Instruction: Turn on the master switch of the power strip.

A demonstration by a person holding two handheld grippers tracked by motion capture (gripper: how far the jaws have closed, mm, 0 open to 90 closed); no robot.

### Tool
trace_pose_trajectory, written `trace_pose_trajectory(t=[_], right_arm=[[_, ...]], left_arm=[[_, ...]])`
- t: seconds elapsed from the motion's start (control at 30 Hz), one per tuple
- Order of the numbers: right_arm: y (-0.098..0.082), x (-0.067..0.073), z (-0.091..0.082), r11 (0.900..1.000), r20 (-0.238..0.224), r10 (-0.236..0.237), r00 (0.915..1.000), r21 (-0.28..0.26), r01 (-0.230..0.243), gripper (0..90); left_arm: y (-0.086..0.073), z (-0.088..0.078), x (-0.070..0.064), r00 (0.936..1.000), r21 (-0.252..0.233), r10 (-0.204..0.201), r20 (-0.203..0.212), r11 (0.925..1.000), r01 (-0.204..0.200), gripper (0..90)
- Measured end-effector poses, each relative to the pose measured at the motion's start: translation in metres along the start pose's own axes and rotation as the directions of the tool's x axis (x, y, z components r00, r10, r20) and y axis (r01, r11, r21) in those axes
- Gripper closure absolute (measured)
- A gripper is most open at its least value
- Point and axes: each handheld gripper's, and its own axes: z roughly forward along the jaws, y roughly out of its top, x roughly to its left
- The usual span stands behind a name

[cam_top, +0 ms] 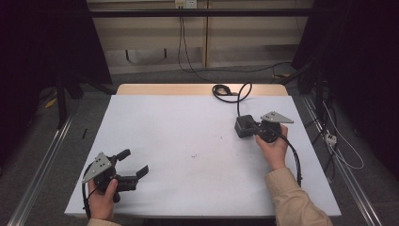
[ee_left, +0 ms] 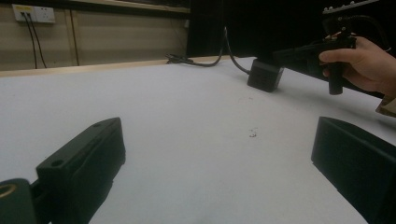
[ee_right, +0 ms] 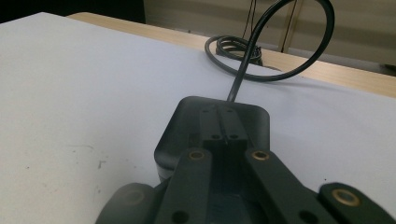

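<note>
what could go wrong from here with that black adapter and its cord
1. The right claw sits shut above the black power adapter, its tips pressed together, so it may only push the block rather than grasp it.
2. The cable loops toward the table's far edge; dragging the adapter could snag it.
3. The left claw is open and far away, unable to steady anything.

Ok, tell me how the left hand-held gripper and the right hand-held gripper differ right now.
The left hand-held gripper has its jaws spread wide with nothing between them; the right hand-held gripper has its jaws shut together over the black power adapter. The left sits at the table's near left corner, the right farther back on the right side. Both are black, each held in one hand and topped by a grey plate.
</note>
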Motion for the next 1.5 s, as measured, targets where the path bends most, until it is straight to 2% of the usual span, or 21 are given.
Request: trace_pose_trajectory(t=[0.1, 0.37, 0.6, 0.9, 0.97, 1.07, 1.5], right_arm=[[-0.001, 0.001, 0.0, 1.0, 0.006, -0.01, 0.9999, -0.01, 0.011, 90.0], [0.0, 0.001, 0.0, 1.0, 0.009, 0.01, 0.9999, -0.017, -0.01, 90.0], [0.002, 0.001, -0.003, 1.0, 0.015, 0.02, 0.9997, 0.003, -0.02, 90.0], [0.006, 0.0, -0.01, 0.999, -0.002, 0.038, 0.9993, -0.013, -0.038, 90.0], [0.006, 0.0, -0.011, 0.998, -0.01, 0.054, 0.9985, -0.02, -0.054, 89.8], [0.007, 0.0, -0.012, 0.998, -0.01, 0.053, 0.9986, -0.024, -0.053, 83.0], [0.009, 0.004, -0.015, 0.999, -0.047, 0.045, 0.9979, -0.027, -0.046, 71.2]], left_arm=[[0.0, 0.0, 0.0, 1.0, 0.0, 0.003, 0.002, 1.0, -0.003, 2.5], [0.0, 0.001, 0.0, 1.0, 0.002, 0.0, 0.003, 1.0, 0.0, 2.5], [0.001, 0.001, 0.001, 1.0, -0.002, 0.001, 0.004, 1.0, -0.001, 2.5], [0.001, 0.001, 0.001, 1.0, -0.003, 0.004, 0.006, 1.0, -0.004, 2.5], [0.001, 0.001, 0.001, 1.0, -0.003, 0.004, 0.006, 1.0, -0.004, 2.5], [0.001, 0.001, 0.001, 1.0, -0.003, 0.005, 0.006, 1.0, -0.005, 2.5], [0.001, 0.001, 0.001, 1.0, -0.003, 0.004, 0.008, 1.0, -0.004, 2.4]])
